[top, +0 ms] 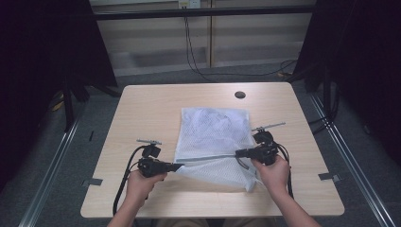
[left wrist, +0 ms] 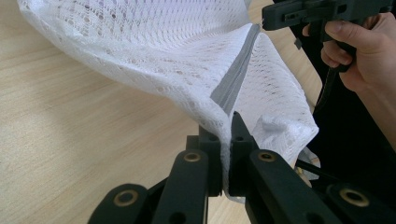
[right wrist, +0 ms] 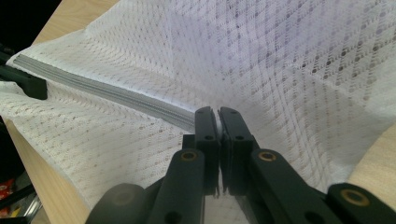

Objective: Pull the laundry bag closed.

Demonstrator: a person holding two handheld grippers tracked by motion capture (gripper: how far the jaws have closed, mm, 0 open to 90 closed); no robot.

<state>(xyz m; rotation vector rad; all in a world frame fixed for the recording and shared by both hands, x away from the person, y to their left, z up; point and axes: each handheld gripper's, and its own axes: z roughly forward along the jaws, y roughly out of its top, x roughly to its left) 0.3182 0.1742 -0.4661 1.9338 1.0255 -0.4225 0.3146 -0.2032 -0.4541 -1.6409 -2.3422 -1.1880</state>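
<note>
High view: white mesh bag (top: 213, 137), probably zippered.

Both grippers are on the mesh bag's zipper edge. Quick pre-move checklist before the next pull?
1. Left gripper shut on the white mesh laundry bag at the grey zipper end: ok.
2. Right gripper shut on the other zipper end: ok.
3. Zipper stretched straight between the grippers: ok.
4. Zipper open or closed: cannot tell.
5. Bag's far part resting on the table: ok.
6. Zipper pull located: cannot tell.
</note>
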